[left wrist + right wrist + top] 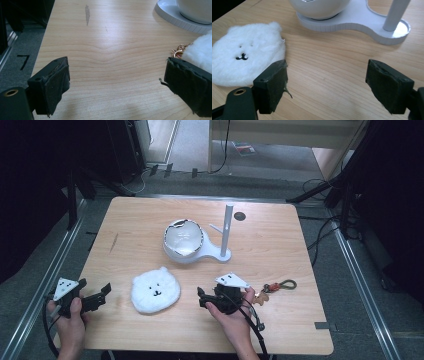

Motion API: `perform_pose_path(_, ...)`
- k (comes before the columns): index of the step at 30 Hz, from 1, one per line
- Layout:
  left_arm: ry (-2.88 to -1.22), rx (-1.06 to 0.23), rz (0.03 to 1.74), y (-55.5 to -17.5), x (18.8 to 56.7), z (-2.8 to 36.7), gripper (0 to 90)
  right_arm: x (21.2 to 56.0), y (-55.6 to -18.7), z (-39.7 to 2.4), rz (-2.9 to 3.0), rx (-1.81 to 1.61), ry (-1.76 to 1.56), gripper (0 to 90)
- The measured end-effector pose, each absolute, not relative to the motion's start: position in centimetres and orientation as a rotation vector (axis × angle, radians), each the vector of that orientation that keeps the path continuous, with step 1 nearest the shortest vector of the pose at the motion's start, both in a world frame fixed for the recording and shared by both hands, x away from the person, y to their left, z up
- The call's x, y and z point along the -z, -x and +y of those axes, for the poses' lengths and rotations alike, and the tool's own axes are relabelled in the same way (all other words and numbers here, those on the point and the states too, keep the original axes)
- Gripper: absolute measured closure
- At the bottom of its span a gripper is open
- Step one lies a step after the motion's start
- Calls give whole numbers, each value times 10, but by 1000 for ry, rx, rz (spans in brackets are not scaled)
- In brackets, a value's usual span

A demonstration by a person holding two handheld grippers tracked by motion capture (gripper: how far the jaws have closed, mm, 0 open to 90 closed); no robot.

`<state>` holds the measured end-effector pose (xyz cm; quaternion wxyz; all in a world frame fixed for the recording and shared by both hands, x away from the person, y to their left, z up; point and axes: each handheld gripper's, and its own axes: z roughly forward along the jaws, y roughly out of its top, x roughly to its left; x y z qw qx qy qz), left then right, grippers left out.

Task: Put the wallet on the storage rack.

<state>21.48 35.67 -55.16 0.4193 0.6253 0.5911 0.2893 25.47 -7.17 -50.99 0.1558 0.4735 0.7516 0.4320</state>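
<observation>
A white fluffy bear-face pouch (155, 292) lies flat on the wooden table (270, 235), near the front. My left gripper (104, 295) rests open to its left, jaws pointing at it. In the left gripper view the open gripper (117, 72) has bare wood between its jaws, with the pouch (201, 50) and its gold clasp (178, 50) by the right jaw. My right gripper (201, 298) is open just right of the pouch. In the right gripper view that gripper (325, 75) spans bare wood, and the pouch (244, 56) lies beside its left jaw.
A white stand (215, 254) with an upright pole (227, 227) holds a round white bowl (183, 237) at the table's middle. A keychain (277, 286) with a brown charm lies right of my right hand. A dark round disc (240, 216) sits near the far edge.
</observation>
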Motion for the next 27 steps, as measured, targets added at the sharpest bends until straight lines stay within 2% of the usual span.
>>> perform_pose_path(27, -1558, -714, 1481, -215, 552, 358, 70, 528, -275, 15, 2354, -1294, -1320, 189)
